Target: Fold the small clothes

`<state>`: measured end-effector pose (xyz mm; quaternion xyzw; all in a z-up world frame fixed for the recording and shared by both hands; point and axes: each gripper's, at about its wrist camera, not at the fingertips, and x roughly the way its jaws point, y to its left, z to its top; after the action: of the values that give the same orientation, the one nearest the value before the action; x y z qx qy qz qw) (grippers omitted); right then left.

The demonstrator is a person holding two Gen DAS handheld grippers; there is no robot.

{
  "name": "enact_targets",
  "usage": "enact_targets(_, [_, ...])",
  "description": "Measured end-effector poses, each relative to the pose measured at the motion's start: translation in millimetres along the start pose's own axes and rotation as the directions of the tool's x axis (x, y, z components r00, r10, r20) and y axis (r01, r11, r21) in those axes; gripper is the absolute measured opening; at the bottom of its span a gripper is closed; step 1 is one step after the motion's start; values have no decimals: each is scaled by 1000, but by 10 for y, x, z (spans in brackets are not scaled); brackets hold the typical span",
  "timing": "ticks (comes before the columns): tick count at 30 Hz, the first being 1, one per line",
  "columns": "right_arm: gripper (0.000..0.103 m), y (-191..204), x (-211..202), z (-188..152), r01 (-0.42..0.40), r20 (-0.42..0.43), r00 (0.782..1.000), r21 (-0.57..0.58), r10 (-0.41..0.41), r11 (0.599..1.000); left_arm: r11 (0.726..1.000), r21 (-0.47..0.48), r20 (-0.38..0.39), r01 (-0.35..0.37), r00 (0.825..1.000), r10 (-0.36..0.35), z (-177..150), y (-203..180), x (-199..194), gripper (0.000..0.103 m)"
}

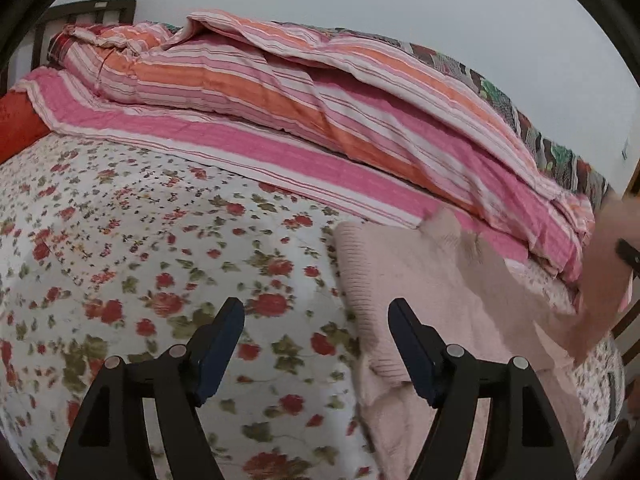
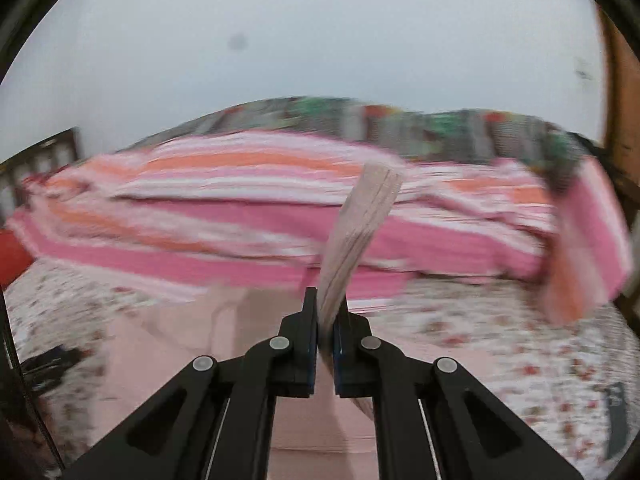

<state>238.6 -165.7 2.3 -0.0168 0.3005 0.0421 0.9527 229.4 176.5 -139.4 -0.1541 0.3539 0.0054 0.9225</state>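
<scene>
Right gripper (image 2: 325, 312) pinching one pink garment (image 2: 360, 220).

The bed is covered by a white sheet (image 1: 120, 248) printed with red roses and green leaves, its surface gently rumpled. A pale pink knitted garment (image 1: 420, 292) lies spread on the sheet toward the right side, its ribbed edge facing left, while a bulky quilt (image 1: 280, 96) striped in pink, orange and white is heaped along the far side against the wall. At the left end, beside the dark slatted headboard (image 1: 84, 12), a red cushion (image 1: 20, 124) rests on the sheet, partly under the quilt's edge.
</scene>
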Motion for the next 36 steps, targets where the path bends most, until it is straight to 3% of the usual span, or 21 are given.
enact_targets(4, [6,628,297,-265,-139,-69,988,-36,137,990,999,15,-29,-31,999,31,-3,45,75,73])
enact_targets(6, [6,871,518,-408,-207,-147,969,-30,201,978,1000,-2,-33,-13,999,13,11,61,83,73])
enact_targets(10, [6,1046,748,-593,-253,-218,946,-39,239,967,1000,24,-26,-19,999,20,15,-25,93,73])
enact_targets(14, [26,1007,757,-677,-282,-232,936,-54,263,958,998,52,-28,-19,999,20,2,-101,114,73])
enact_targets(16, [32,957,701,-696,-264,-211,947,-75,243,962,998,58,-34,-17,999,19,-2,-128,131,73])
enact_targets(26, [32,88,425,-851,-163,-199,968,-30,154,986,997,81,-34,-8,999,11,-35,-234,143,73])
enact_targets(33, [34,-619,389,-997,-64,-198,977,59,74,996,989,85,-38,122,992,-120,-58,-360,121,73])
enact_targets(36, [36,-851,427,-1088,-39,-208,977,91,57,995,983,110,-48,148,989,-143,-83,-466,151,72])
